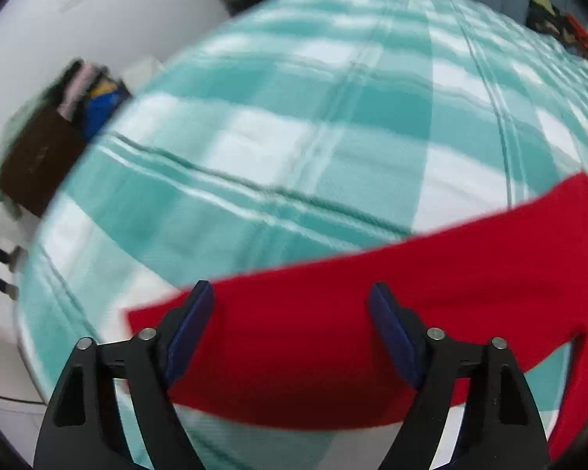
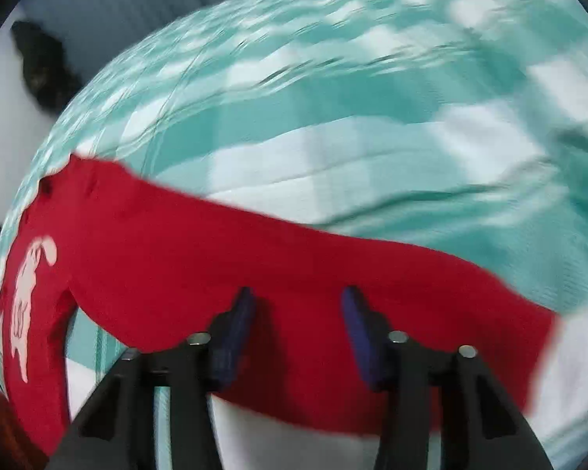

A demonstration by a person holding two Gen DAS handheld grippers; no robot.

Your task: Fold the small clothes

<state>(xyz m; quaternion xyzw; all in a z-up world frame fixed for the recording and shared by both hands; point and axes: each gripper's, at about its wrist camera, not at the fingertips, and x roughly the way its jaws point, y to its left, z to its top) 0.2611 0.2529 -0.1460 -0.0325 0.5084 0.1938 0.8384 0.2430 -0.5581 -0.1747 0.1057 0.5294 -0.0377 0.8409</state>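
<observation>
A small red garment (image 1: 333, 337) lies on a teal and white checked blanket (image 1: 294, 125). In the left wrist view its sleeve stretches from lower left to the right edge. My left gripper (image 1: 290, 293) is open, its blue pads apart over the sleeve. In the right wrist view the red garment (image 2: 215, 258) shows a white animal print (image 2: 29, 297) at the far left. My right gripper (image 2: 298, 297) is open above another sleeve, pads either side of the cloth.
The checked blanket (image 2: 372, 117) covers a bed. A dark brown box with folded clothes (image 1: 55, 137) stands off the bed's left side. Dark items (image 1: 556, 23) lie at the far right corner. A dark shape (image 2: 43, 70) sits at the back left.
</observation>
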